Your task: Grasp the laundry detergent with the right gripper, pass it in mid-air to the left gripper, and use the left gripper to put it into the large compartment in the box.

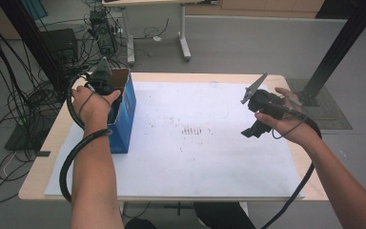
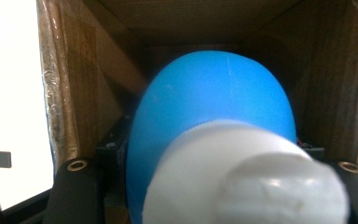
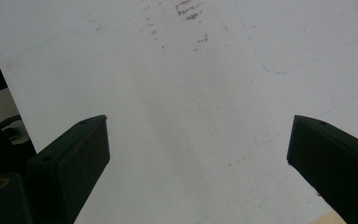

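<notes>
Bottle, blue with a white cap, sits clamped between the jaws of the left gripper, pointing into the open cardboard box that stands at the left edge of the white sheet. Right gripper hangs over the bare sheet, well apart from the box, its jaws spread wide with nothing between them.

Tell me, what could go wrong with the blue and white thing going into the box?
The left gripper holds a blue object with a white end inside the blue cardboard box. Its rounded surface might slip from the grip. The box stands tall and narrow by the table's left edge, so a nudge from the hand could tip it. The fit looks snug, so the object may catch on the cardboard walls. The right gripper hangs open over the white sheet, not steadying the box.
</notes>
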Demonstrator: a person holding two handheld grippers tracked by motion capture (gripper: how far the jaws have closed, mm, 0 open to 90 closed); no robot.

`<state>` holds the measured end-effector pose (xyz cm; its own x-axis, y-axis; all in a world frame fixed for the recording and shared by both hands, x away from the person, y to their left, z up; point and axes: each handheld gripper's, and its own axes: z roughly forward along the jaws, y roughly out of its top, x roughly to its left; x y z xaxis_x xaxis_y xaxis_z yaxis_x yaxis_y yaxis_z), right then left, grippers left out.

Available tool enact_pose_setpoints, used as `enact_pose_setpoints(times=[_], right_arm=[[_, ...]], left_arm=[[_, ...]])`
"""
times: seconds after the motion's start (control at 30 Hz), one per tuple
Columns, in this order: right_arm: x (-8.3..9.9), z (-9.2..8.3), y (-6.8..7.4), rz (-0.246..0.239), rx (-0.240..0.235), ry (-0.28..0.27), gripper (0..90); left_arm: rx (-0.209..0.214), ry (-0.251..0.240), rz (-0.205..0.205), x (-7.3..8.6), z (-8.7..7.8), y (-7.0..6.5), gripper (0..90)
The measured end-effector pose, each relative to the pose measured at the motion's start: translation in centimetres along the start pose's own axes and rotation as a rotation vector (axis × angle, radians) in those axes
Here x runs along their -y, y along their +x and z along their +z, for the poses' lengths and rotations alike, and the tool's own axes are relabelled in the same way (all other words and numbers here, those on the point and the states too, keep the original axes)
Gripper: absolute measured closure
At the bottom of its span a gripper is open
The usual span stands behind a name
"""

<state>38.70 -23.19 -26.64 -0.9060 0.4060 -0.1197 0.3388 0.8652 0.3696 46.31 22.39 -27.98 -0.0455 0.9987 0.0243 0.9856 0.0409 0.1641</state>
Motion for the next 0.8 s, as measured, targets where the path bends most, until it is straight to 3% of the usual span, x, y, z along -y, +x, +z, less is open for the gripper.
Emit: enact_pose_setpoints(times=[0.8], right_arm=[[-0.04, -0.14, 0.02, -0.003, 0.0, 0.001, 5.6]], left_arm=[[-0.004, 0.005, 0.004, 0.01, -0.18, -0.03, 35.2]])
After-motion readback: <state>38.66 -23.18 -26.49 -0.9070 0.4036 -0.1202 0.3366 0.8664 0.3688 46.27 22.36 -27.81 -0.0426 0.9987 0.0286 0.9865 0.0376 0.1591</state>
